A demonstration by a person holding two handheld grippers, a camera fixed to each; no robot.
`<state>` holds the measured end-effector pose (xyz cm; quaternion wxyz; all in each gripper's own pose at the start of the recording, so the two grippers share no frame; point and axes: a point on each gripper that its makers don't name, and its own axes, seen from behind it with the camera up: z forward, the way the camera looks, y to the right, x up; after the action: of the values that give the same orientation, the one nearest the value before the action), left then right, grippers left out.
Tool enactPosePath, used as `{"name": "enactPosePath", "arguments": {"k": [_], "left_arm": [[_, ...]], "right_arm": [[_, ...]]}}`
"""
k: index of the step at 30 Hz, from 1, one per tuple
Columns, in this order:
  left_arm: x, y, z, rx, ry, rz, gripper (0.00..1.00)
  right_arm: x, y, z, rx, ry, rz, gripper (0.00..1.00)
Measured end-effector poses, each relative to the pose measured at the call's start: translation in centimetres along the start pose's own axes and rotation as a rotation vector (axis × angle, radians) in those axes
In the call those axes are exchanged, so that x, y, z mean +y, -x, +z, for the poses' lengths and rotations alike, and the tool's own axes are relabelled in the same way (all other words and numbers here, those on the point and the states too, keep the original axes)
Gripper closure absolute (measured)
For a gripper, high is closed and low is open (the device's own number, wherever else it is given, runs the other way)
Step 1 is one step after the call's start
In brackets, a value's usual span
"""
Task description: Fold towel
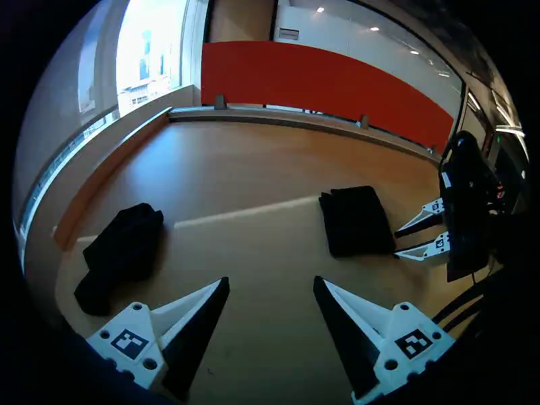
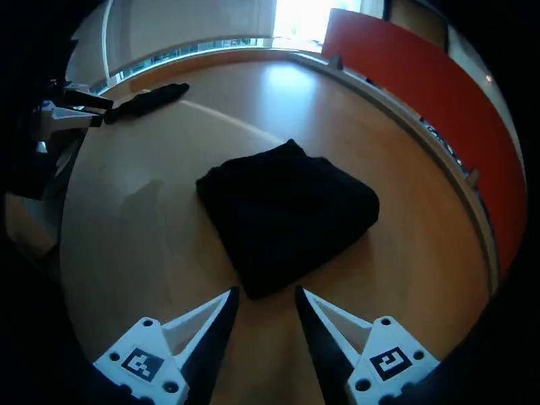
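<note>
A folded black towel (image 2: 287, 212) lies flat on the wooden table (image 2: 135, 223). Its near corner reaches just up to the tips of my right gripper (image 2: 266, 291), which is open and holds nothing. In the left gripper view the same folded towel (image 1: 356, 219) lies right of centre, and the right gripper (image 1: 399, 244) sits at its right edge with fingers apart. My left gripper (image 1: 270, 283) hovers open over bare wood, well short of the towel. A second black towel (image 1: 121, 253), crumpled, lies at the left; the right gripper view shows it (image 2: 145, 100) far off beside the left gripper (image 2: 101, 111).
A red partition (image 1: 324, 84) runs along the table's far edge behind a raised rail (image 1: 290, 116). Windows (image 1: 145, 57) line the left side. A person's dark sleeve (image 1: 469, 223) holds the right gripper. Bare wood lies between the two towels.
</note>
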<state>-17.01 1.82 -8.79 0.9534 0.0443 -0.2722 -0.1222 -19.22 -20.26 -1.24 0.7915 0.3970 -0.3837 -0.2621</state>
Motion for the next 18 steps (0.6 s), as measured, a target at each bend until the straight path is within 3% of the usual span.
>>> {"name": "enactPosePath", "arguments": {"k": [8, 16, 18], "left_arm": [[0.03, -0.17, 0.05, 0.002, 0.002, 0.002, 0.07], [0.09, -0.07, 0.12, 0.000, 0.004, 0.005, 0.07], [0.14, -0.04, 0.13, -0.001, 0.004, 0.006, 0.07]], "right_arm": [[-0.32, 0.18, 0.35, 0.004, -0.013, 0.044, 0.70], [-0.65, 0.24, 0.51, 0.016, -0.022, 0.066, 0.94], [-0.58, 0.18, 0.55, 0.020, -0.018, 0.070, 0.96]]}}
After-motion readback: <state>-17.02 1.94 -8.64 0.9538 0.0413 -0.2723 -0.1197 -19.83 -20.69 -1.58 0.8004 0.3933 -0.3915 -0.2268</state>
